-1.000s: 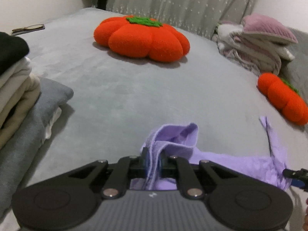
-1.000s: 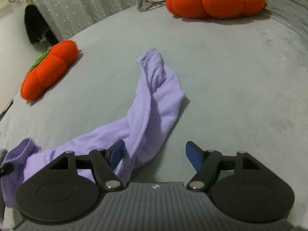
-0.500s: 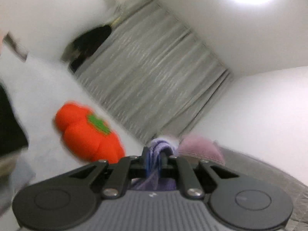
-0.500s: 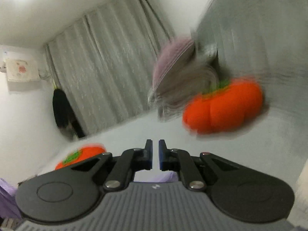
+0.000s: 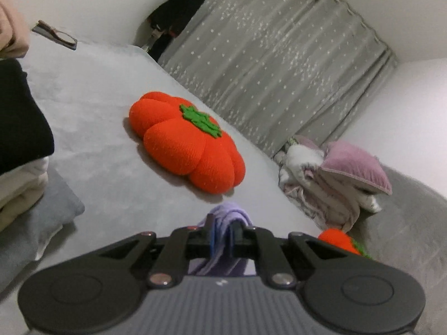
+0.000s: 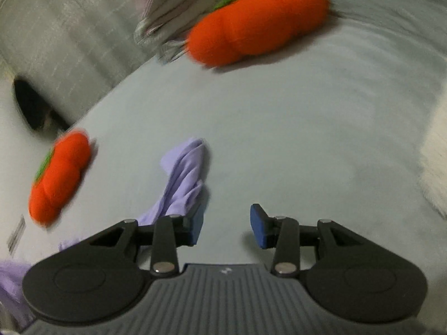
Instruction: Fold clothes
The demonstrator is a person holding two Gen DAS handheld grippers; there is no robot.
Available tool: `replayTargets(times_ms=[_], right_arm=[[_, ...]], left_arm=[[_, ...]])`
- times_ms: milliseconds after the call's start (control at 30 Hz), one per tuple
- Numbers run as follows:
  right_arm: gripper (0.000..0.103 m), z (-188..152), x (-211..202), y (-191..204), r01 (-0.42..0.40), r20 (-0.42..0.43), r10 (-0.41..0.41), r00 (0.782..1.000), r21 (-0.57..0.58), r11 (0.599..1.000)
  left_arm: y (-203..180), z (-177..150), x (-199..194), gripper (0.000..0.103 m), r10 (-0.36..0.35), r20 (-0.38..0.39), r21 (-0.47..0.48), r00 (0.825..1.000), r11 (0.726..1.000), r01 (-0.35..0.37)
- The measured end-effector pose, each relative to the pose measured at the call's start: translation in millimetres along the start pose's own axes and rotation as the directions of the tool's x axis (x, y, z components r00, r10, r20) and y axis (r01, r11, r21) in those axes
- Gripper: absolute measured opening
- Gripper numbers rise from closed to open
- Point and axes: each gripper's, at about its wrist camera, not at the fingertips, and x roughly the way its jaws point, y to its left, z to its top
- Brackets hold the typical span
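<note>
Left tongs clamp a bunched end of the lilac garment, which trails rumpled across the grey bed; right tongs gape empty beside it. A 1-point grip risks twisting the cloth.

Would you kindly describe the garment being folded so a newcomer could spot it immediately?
On the grey bed, between two orange pumpkin cushions, lies a crumpled purple garment. One end is pinched in the left gripper. It is the only purple cloth there.

Grey bed, white walls, grey dotted curtain, two orange pumpkin cushions.
</note>
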Motion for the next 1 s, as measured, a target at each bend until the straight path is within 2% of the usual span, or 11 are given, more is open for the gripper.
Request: replayTargets(times_ms=[167, 233, 333, 433, 500, 567, 600, 633, 667, 833, 1000], right_arm=[[0.043, 4, 24, 10, -0.021, -0.004, 0.021, 1.000, -0.055, 0.998], [0.043, 5, 34, 14, -0.030, -0.006, 0.030, 1.000, -0.077, 0.997], [0.043, 8, 47, 21, -0.046, -0.008, 0.045, 0.999, -0.105, 0.993], [0.043, 19, 56, 31, -0.138, -0.023, 0.138, 0.990, 0.003, 0.990], [0.043, 22, 76, 40, -0.125, -0.096, 0.128, 0.987, 0.034, 0.992], [0.037, 16, 98, 52, -0.051, -0.152, 0.044, 0.987, -0.041, 0.998], [0.025, 13, 98, 62, -0.015, -0.118, 0.001, 0.993, -0.125, 0.992], [0.009, 14, 94, 69, -0.009, -0.091, -0.008, 0.996, -0.181, 0.983], [0.000, 14, 90, 75, -0.003, -0.064, -0.012, 0.998, -0.231, 0.973], [0.001, 40, 39, 67, -0.001, 0.097, 0.026, 0.995, -0.248, 0.969], [0.000, 71, -31, 32, 0.013, 0.281, 0.045, 0.959, -0.203, 0.979]], left_arm=[[3, 19, -23, 0.008, -0.087, 0.148, -0.041, 0.985, 0.995, 0.094], [-5, 35, -33, 0.008, -0.107, 0.162, -0.034, 0.981, 0.993, 0.114], [-41, 63, -51, 0.008, -0.143, 0.157, 0.079, 0.977, 0.988, 0.132], [-95, 93, -68, 0.008, -0.242, 0.126, 0.222, 0.962, 0.952, 0.210], [-132, 109, -74, 0.008, -0.260, 0.089, 0.319, 0.961, 0.922, 0.220], [-158, 119, -77, 0.008, -0.260, 0.075, 0.382, 0.963, 0.899, 0.213], [-167, 125, -79, 0.008, -0.256, 0.074, 0.400, 0.964, 0.893, 0.206], [-175, 131, -83, 0.008, -0.255, 0.078, 0.409, 0.964, 0.890, 0.202], [-182, 138, -89, 0.008, -0.263, 0.086, 0.415, 0.961, 0.886, 0.205], [-227, 165, -131, 0.008, -0.326, 0.113, 0.456, 0.938, 0.856, 0.243], [-286, 172, -166, 0.008, -0.408, 0.102, 0.521, 0.907, 0.799, 0.301]])
